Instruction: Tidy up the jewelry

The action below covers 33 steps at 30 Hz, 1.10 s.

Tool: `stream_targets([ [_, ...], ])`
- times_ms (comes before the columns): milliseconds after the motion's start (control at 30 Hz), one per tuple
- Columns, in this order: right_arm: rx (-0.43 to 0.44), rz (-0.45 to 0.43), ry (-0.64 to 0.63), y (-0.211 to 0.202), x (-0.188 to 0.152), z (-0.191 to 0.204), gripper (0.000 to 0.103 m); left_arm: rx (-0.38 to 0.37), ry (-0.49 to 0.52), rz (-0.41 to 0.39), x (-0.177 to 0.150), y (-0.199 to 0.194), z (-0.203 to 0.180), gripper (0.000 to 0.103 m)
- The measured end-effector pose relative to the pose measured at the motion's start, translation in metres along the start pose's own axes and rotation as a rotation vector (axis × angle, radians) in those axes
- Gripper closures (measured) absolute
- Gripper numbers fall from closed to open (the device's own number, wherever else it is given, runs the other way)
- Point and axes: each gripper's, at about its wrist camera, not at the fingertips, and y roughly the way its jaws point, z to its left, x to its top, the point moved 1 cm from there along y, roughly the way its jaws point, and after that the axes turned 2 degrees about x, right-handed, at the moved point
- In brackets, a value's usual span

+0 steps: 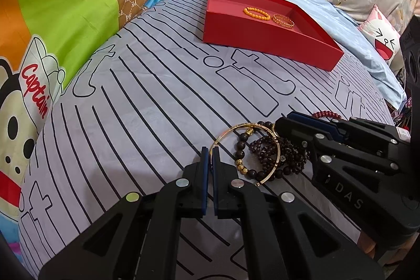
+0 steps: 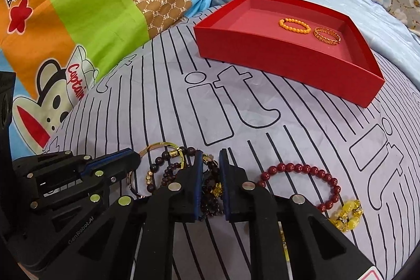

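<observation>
Bracelets lie heaped (image 2: 168, 175) low in my frame. My right gripper (image 2: 210, 162) has pinched onto the dark beaded strand (image 2: 210, 190); my left gripper (image 1: 210, 152) clamps the gold bangle (image 1: 246, 148). Upper right, the red tray (image 1: 262, 41) holds two orange bracelets (image 1: 256, 13).

Bed (image 2: 162, 106) with grey striped sheet. Red tray (image 2: 288, 62) lies on it far side. Near side: pile of dark bead bracelets (image 1: 273, 151), gold bangle (image 1: 223, 138), red bead bracelet (image 2: 304, 175), yellow bracelet (image 2: 346, 214).
</observation>
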Motion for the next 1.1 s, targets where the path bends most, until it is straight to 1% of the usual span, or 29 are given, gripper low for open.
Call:
stream_targets([
  [233, 0.004, -0.031, 0.018, -0.014, 0.001, -0.004, 0.099, -0.006, -0.003, 0.002, 0.001, 0.0, 0.0, 0.101],
  [533, -0.012, -0.07, 0.076, -0.043, -0.008, -0.023, 0.099, -0.024, -0.001, -0.003, 0.001, -0.005, -0.003, 0.101],
  [800, -0.037, -0.097, 0.131, -0.067, -0.019, -0.04, 0.099, -0.052, 0.02, -0.036, 0.007, -0.021, -0.014, 0.101],
  [1100, -0.058, -0.118, 0.179, -0.084, -0.031, -0.057, 0.099, -0.088, 0.042, -0.065, 0.014, -0.039, -0.03, 0.101],
])
